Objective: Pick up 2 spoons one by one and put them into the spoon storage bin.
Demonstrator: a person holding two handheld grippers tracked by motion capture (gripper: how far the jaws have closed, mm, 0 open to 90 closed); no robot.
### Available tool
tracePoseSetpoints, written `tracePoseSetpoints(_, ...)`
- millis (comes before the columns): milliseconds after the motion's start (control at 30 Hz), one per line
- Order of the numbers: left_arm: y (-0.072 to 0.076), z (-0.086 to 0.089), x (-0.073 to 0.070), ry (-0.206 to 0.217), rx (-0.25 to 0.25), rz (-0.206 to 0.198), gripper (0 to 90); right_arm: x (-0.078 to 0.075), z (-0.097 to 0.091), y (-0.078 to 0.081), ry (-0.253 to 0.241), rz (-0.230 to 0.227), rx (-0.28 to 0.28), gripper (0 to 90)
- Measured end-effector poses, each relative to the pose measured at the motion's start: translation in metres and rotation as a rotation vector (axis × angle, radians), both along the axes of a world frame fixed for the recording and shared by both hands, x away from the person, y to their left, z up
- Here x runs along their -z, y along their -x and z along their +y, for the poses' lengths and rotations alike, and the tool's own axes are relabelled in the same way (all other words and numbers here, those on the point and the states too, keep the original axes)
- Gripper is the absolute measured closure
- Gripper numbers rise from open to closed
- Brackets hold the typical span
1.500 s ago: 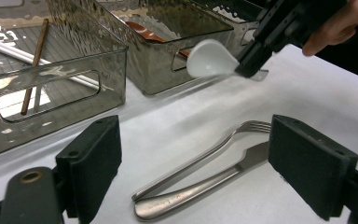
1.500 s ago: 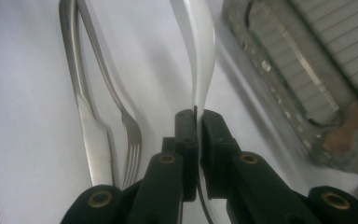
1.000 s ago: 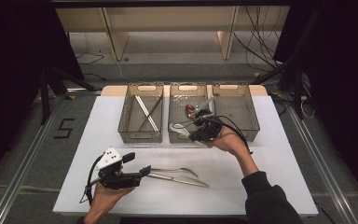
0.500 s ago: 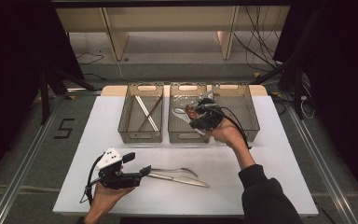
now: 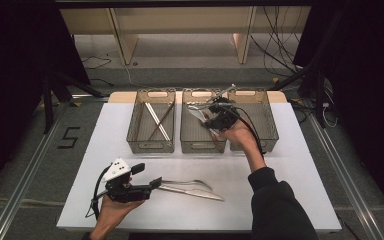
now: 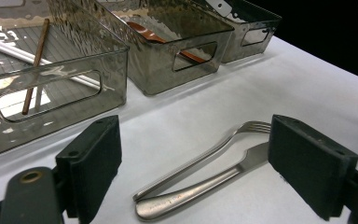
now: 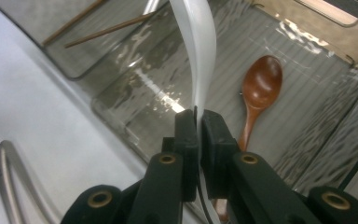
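now that the right gripper (image 7: 198, 122), clenched on a white utensil (image 7: 200, 51), has slid farther over the middle bin (image 5: 202, 146), drop-off's probably next; left gripper (image 5: 155, 182) sits released.

Clamped between the right gripper's (image 7: 198, 122) matt black jaws is a smooth, glossy white plastic utensil (image 7: 199, 51). Just beyond it, a polished brown wooden spoon (image 7: 258, 91) lies in a smoky clear plastic bin (image 7: 135, 100) with a ribbed floor. Between the left gripper's (image 6: 193, 154) matt pads lie a brushed metal fork (image 6: 205, 156) and knife (image 6: 200, 193) on matt white paper-like table cover (image 6: 284, 79).
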State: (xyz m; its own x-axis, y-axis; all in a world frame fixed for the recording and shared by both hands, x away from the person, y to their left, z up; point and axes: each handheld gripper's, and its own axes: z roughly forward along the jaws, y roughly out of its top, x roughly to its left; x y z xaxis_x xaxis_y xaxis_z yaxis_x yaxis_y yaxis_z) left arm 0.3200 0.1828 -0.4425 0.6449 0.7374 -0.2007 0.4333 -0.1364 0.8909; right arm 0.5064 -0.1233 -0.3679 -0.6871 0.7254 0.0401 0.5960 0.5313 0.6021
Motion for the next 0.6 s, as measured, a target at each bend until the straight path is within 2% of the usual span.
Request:
tracePoseSetpoints(233, 0.000, 0.000, 0.000, 0.000, 0.001, 0.000, 17.3, 0.006, -0.001, -0.007, 0.006, 0.007, 0.038, 86.5)
tracePoseSetpoints(600, 0.001, 0.000, 0.000, 0.002, -0.001, -0.004, 17.3, 0.017, -0.002, -0.013, 0.023, 0.037, 0.065, 86.5)
